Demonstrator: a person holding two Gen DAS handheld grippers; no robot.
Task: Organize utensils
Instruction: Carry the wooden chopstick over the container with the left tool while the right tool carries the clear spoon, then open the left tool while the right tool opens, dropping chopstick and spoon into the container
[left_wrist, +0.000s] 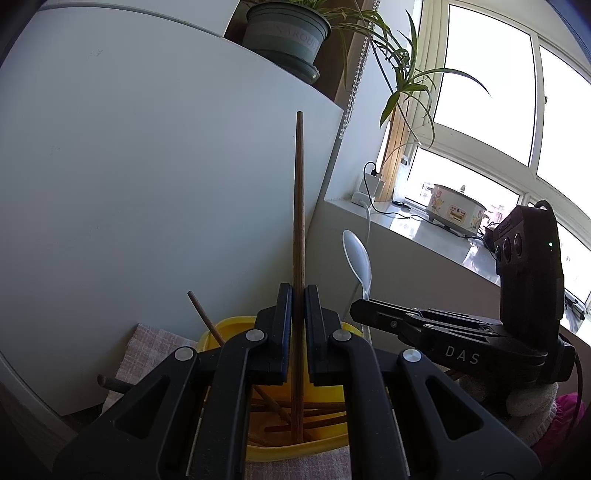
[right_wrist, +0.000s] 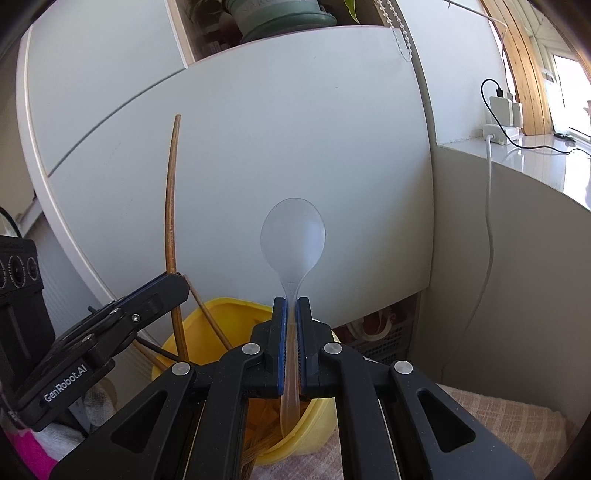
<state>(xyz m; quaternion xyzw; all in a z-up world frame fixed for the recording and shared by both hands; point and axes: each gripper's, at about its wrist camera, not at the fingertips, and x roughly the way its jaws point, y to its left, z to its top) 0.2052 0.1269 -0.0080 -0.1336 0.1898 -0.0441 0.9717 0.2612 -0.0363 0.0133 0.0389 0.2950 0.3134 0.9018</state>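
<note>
The left gripper (left_wrist: 298, 295) pinches a wooden chopstick (left_wrist: 299, 206) partway along its shaft, so the stick stands nearly upright toward twelve o'clock, its lower end down inside the yellow container (left_wrist: 295, 448); gripped that way it looks ready either to lift clear or to settle in, and I cannot say which. The right gripper (right_wrist: 291, 306) is clamped on the handle of a clear plastic spoon (right_wrist: 293, 236), bowl up at twelve o'clock, handle tip dipping into the same yellow container (right_wrist: 310, 435); holding it by the neck keeps the bowl free and the handle aimed downward. More chopsticks (left_wrist: 295, 411) lie loose across the tub's floor, one leaning out at ten o'clock. The tub sits on a checked cloth (right_wrist: 491, 410) before a white cabinet (left_wrist: 147, 184); the sorting seems midway.
</note>
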